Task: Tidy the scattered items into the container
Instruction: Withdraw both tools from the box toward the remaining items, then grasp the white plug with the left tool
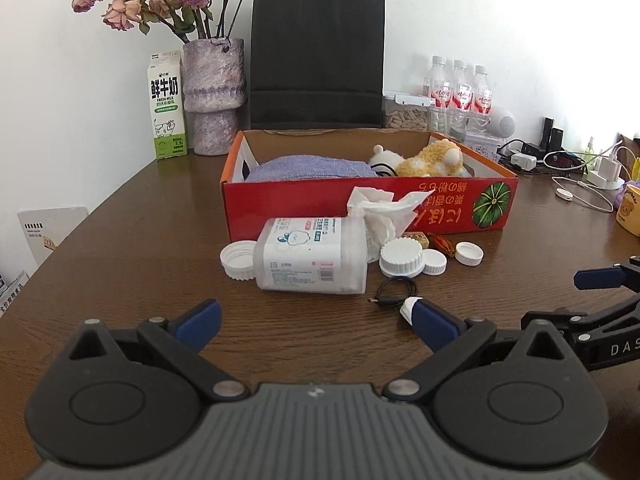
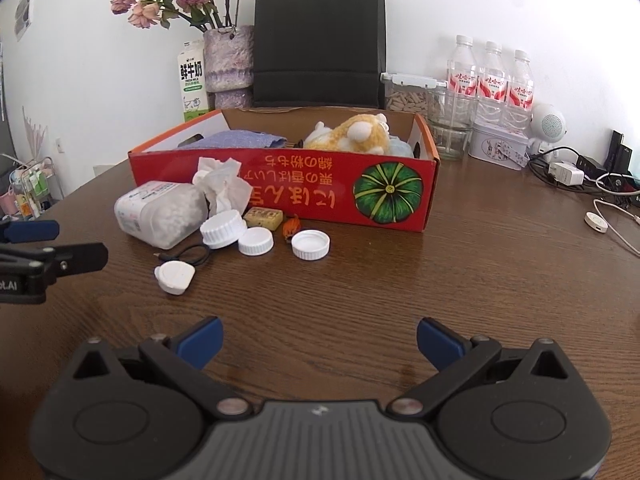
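A red cardboard box (image 1: 360, 208) (image 2: 304, 192) stands on the brown table and holds a purple cloth (image 1: 308, 166) and a plush toy (image 2: 352, 132). In front of it lie a plastic jar (image 1: 312, 256) (image 2: 160, 212) on its side, a crumpled tissue (image 1: 380, 208), several white caps (image 2: 256, 241), two wrapped sweets (image 2: 264, 217), and a black cable (image 1: 394, 292) with a white plug (image 2: 175, 276). My left gripper (image 1: 316, 322) (image 2: 80, 242) is open and empty just short of the jar, its right fingertip beside the plug. My right gripper (image 2: 320, 338) (image 1: 552, 298) is open and empty, farther back.
Along the back wall stand a milk carton (image 1: 166, 112), a vase of dried roses (image 1: 214, 96), a black paper bag (image 1: 318, 60) and water bottles (image 2: 490, 76). A tin (image 2: 498, 146), chargers and cables (image 2: 568, 172) crowd the right. A yellow mug (image 1: 630, 210) sits at the far right.
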Action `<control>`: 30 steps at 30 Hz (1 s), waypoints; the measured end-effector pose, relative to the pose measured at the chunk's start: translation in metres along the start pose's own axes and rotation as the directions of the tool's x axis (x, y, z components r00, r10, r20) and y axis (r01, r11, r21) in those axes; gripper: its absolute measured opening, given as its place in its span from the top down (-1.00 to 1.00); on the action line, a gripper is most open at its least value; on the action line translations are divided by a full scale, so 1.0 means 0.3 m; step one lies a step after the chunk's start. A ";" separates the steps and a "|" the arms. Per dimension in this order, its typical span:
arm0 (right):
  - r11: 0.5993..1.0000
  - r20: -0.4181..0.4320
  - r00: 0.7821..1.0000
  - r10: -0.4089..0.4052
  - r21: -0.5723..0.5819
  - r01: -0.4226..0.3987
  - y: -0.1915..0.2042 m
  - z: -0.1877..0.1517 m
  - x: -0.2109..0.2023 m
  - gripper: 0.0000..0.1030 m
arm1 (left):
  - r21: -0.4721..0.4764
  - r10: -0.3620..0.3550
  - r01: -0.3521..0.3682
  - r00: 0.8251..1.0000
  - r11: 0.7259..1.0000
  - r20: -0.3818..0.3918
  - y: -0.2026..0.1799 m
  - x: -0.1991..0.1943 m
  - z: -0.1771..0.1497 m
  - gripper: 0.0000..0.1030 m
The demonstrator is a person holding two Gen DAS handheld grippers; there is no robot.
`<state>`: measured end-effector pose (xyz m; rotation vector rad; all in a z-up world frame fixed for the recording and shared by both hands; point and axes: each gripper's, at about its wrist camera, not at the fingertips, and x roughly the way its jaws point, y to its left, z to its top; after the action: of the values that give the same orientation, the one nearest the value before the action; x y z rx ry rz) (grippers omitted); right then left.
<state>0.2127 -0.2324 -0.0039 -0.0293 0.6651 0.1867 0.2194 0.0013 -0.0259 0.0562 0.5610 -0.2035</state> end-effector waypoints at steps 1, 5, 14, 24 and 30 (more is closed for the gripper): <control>1.000 -0.001 1.000 0.000 0.003 0.000 -0.003 -0.001 -0.002 -1.00 | -0.003 -0.001 0.001 1.000 1.000 -0.009 -0.003 0.002 -0.002 -1.00; 1.000 -0.006 1.000 0.009 0.007 -0.009 -0.014 -0.004 -0.002 -1.00 | -0.004 -0.015 0.015 0.999 1.000 -0.045 -0.028 0.018 -0.004 -1.00; 1.000 -0.021 1.000 -0.021 0.002 0.021 -0.076 0.007 0.016 -1.00 | 0.027 -0.021 0.024 0.996 0.999 -0.085 -0.131 0.082 0.016 -1.00; 1.000 -0.006 1.000 -0.010 0.014 0.010 -0.137 0.038 0.049 -1.00 | 0.035 -0.017 0.022 0.989 0.999 -0.150 -0.221 0.147 0.029 0.06; 1.000 -0.023 1.000 0.011 0.010 -0.011 -0.130 0.025 0.069 -1.00 | 0.019 -0.019 0.022 0.988 1.000 -0.151 -0.224 0.158 0.032 0.41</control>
<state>0.2403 -0.2666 -0.0119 -0.0178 0.6889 0.1940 0.2497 -0.0738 -0.0428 0.0860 0.7109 -0.2263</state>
